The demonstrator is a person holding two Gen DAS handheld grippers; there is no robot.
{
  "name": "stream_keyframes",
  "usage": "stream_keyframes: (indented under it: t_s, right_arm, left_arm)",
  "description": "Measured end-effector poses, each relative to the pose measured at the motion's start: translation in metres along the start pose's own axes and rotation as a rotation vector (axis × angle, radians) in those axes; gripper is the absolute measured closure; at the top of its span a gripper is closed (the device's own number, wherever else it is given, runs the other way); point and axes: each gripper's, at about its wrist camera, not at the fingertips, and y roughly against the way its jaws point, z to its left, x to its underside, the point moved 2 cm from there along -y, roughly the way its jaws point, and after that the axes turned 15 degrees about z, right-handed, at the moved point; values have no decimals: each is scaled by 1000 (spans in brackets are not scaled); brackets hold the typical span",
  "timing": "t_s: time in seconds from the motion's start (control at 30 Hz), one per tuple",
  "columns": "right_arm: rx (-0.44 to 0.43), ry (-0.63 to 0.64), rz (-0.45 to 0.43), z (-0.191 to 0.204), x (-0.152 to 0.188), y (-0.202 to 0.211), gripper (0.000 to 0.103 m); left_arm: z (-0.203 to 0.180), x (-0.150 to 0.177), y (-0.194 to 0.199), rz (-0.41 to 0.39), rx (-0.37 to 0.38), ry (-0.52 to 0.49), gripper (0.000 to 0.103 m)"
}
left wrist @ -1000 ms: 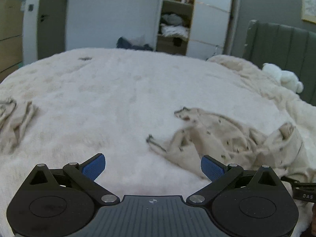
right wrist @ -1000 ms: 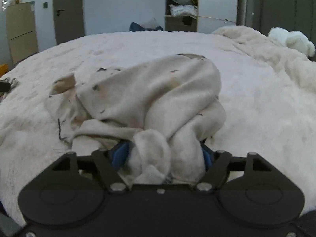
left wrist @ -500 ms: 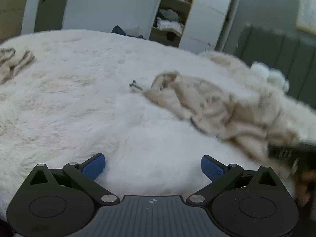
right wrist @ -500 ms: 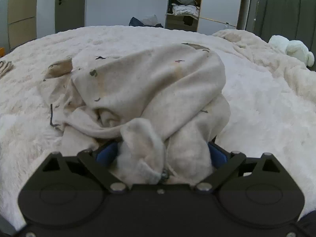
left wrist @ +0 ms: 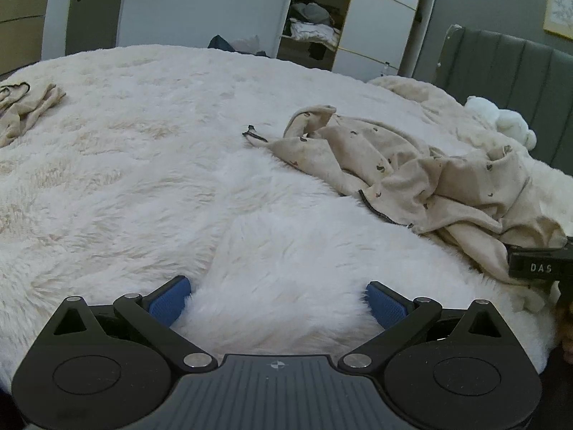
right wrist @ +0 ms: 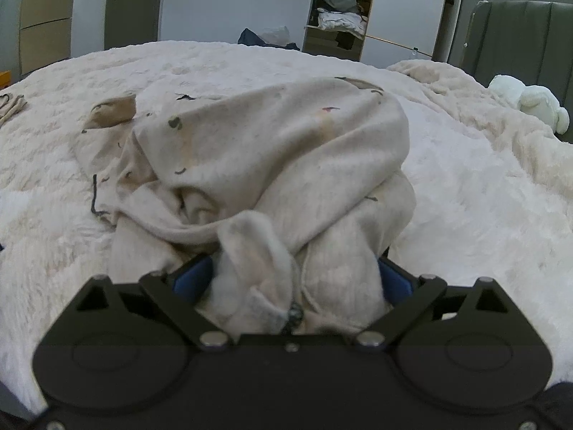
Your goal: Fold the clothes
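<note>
Fingers (right wrist: 394,279) of the right gripper (right wrist: 292,279) stand wide, with a bunched fold of the beige garment (right wrist: 272,150) lying loose between them. Left gripper (left wrist: 277,299) fingers are also wide, holding nothing, low over the fluffy bed (left wrist: 143,165). That garment lies crumpled toward the bed's right edge.

My left tool (left wrist: 275,299) hangs low over the fluffy white bed (left wrist: 143,165), blue pads wide apart with only fur between them. A crumpled beige garment (left wrist: 404,168) lies ahead to the right. At the right edge, part of the right tool (left wrist: 540,267) touches it.
</note>
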Motion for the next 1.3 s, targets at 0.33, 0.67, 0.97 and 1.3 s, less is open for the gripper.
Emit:
stream_keyframes:
  t_s: [0.33, 0.67, 0.97, 1.3]
  right_arm:
    - [4, -4, 6, -1, -1, -3, 0]
    - [-31, -26, -19, -10, -12, 6, 1]
    - [-146, -359, -274, -74, -11, 55, 1]
    - [-288, -850, -19, -154, 20, 16, 3]
  left_arm:
    - [-7, 10, 0, -22, -61, -53, 0]
    - [-11, 13, -2, -41, -86, -76, 0]
    - [-20, 4, 14, -100, -22, -116, 2]
    - [-102, -74, 33, -183, 110, -370, 1]
